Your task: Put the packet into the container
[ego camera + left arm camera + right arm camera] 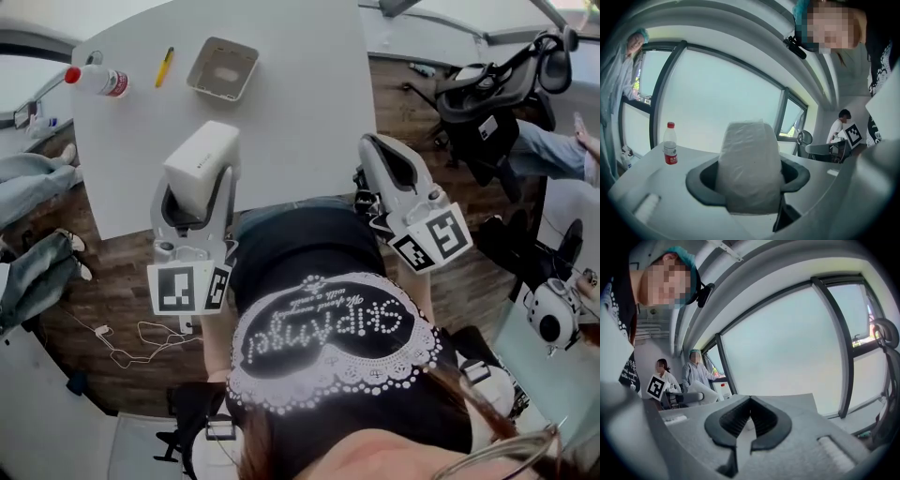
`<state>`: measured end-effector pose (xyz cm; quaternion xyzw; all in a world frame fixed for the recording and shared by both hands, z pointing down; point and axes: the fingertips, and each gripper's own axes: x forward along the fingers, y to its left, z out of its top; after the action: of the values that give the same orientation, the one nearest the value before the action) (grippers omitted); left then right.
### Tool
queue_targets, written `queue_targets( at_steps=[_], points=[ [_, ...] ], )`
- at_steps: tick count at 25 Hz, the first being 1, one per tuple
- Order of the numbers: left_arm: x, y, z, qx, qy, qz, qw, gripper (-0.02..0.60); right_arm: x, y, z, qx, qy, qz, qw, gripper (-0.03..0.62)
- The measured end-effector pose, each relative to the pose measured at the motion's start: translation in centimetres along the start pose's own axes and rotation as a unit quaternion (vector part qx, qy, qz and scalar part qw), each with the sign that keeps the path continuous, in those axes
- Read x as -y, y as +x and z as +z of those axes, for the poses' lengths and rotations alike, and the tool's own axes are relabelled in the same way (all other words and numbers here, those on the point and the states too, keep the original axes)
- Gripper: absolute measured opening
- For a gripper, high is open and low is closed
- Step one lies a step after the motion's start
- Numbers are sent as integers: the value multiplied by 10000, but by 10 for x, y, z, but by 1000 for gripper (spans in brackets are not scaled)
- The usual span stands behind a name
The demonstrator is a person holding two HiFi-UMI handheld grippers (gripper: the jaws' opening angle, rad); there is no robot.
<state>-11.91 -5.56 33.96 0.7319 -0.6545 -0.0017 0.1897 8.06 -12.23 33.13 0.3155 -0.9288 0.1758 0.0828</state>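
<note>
A white packet (201, 157) stands upright between the jaws of my left gripper (195, 192), which is shut on it above the near edge of the white table (300, 112). In the left gripper view the packet (749, 164) fills the dark jaws and hides the table behind it. The container (223, 67), a shallow grey tray with nothing in it, sits further back on the table, well apart from the packet. My right gripper (373, 148) hovers at the table's near right corner. Its ribbed jaws (750, 404) are shut on nothing.
A plastic bottle with a red cap (94, 81) lies at the table's far left, and a yellow pen (164, 66) lies beside the container. A black office chair (487, 103) stands to the right. Other people's legs (33, 187) are at the left.
</note>
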Motion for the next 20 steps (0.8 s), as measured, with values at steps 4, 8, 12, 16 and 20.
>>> queue_targets(
  at_steps=[4,8,12,16,20],
  points=[
    [-8,-1,1,35,-56,223,9997,290,-2,14,-2,-101,41,212,9997,-5],
    [-6,-10,-3,21,-38,398,9992,290,-5,14,-9,-224,73,362,9991,-5],
    [-6,-15,-4,25,-61,467,9989,290,-8,15,-11,-232,121,442,9987,-5],
    [-7,-12,-3,-34,-36,434,9990,290,-7,14,-7,-160,210,363,9990,-5],
    [-10,-7,1,-116,36,339,9993,290,-4,10,-3,-104,275,211,9993,-5]
  ],
)
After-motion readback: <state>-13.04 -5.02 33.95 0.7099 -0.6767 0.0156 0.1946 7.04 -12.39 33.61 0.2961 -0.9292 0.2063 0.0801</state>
